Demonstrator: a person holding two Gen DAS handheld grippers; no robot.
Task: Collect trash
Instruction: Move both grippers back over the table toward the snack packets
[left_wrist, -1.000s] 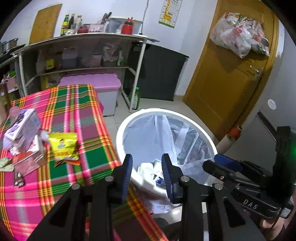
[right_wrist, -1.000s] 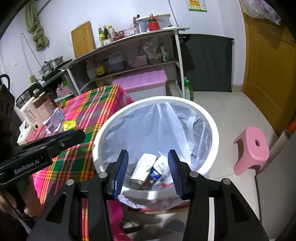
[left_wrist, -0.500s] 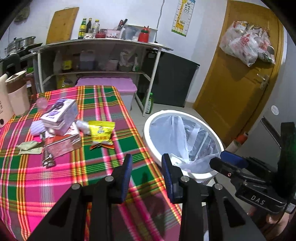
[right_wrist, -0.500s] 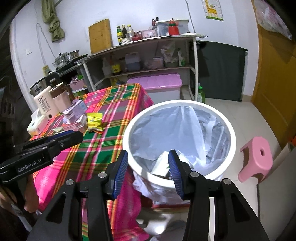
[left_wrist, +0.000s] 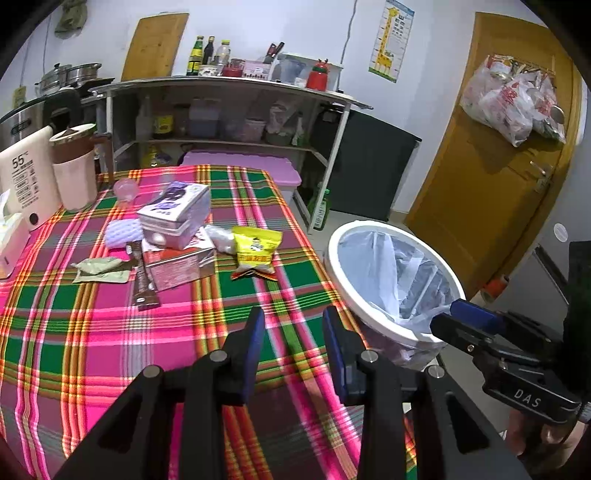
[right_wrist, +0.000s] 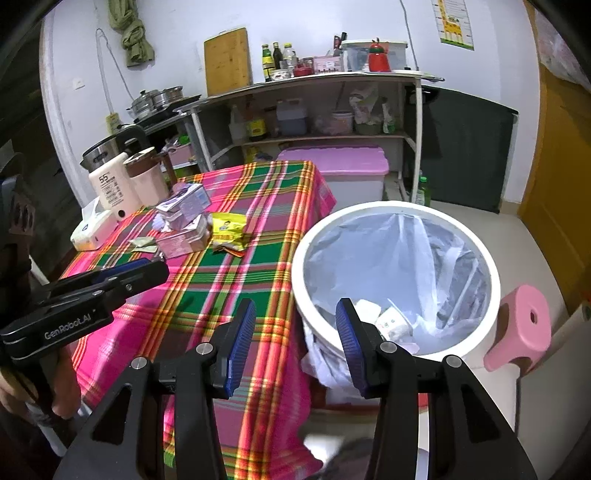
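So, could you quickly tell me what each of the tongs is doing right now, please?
Left tongs: open, holding nothing, over the plaid tablecloth.
Right tongs: open, holding nothing, by the white bin.

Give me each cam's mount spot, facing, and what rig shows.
Left wrist: on the left gripper, above the plaid tablecloth, facing the yellow snack packet and shelving; jaws open, right gripper at right.
Right wrist: on the right gripper, at the table's edge, facing the white lined trash bin; jaws open, left gripper at left.
Shared: tablecloth, packet, bin, shelving.
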